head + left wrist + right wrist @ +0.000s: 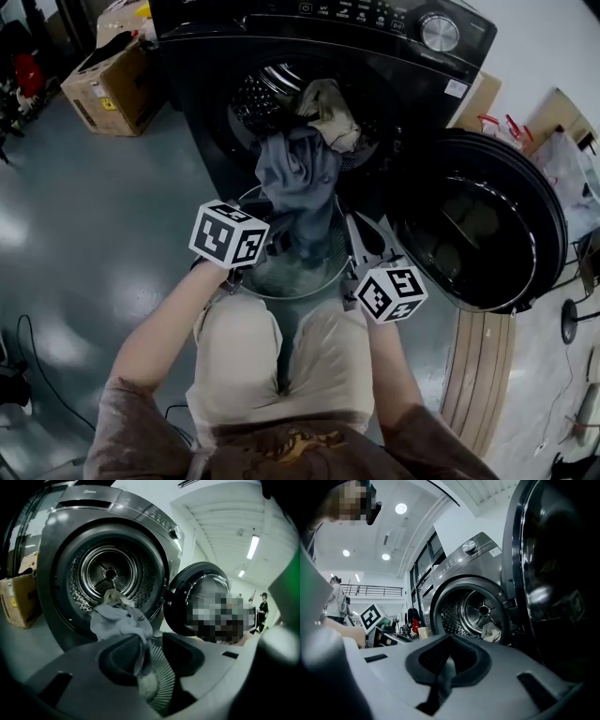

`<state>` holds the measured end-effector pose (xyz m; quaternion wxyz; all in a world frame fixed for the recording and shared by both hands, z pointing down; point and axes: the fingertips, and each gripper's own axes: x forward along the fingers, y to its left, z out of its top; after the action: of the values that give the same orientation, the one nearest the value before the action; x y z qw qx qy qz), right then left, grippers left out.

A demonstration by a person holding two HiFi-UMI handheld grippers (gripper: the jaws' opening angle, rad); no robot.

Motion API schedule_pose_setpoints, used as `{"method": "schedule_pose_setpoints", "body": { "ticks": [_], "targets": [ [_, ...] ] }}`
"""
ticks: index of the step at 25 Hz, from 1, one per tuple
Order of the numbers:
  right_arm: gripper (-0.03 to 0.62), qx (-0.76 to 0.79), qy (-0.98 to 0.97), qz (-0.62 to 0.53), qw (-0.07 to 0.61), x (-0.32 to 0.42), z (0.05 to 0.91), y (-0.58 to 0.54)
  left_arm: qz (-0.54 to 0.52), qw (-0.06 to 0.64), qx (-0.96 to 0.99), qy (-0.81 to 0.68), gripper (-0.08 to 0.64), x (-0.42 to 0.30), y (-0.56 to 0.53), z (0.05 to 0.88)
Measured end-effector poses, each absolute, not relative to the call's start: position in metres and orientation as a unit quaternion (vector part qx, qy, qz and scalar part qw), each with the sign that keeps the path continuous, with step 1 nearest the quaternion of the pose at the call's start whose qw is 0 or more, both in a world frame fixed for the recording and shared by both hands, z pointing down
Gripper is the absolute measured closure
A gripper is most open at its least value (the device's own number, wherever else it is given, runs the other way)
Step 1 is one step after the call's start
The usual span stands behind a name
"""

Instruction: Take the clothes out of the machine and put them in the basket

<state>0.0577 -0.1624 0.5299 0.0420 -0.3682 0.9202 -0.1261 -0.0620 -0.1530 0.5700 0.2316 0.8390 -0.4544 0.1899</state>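
From the head view alone the whole layout reads. A black front-loading washing machine (pixel 375 56) stands with its round glass door (pixel 487 225) swung open to the right. A blue-grey garment (pixel 295 178) hangs from the drum mouth down into a round pale ribbed basket (pixel 281 295) set between the person's knees. A crumpled beige garment (pixel 328 108) lies on the drum lip behind it. The left gripper (pixel 281 246) and right gripper (pixel 358 239) flank the hanging cloth over the basket, forearms reaching forward. Glossy grey floor (pixel 84 244) lies free on the left as far as a brown cardboard box (pixel 108 89); the door crowds the right side.

The left gripper view looks slightly down. Its jaws are narrowly apart, a fold of pale cloth lies loose against one pad, and the basket's ribs (pixel 164 681) show through the gap.

The right gripper view looks level into the drum. Its jaws are closed, pinching a strip of the blue-grey garment, with the door close at its right.
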Motion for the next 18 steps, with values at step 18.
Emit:
{"method": "schedule_pose_setpoints", "body": {
  "ticks": [18],
  "targets": [
    [0.595, -0.382, 0.917, -0.112, 0.029, 0.046, 0.538, -0.178, 0.150, 0.185, 0.832, -0.501, 0.187, -0.093, -0.261, 0.578]
  ]
}}
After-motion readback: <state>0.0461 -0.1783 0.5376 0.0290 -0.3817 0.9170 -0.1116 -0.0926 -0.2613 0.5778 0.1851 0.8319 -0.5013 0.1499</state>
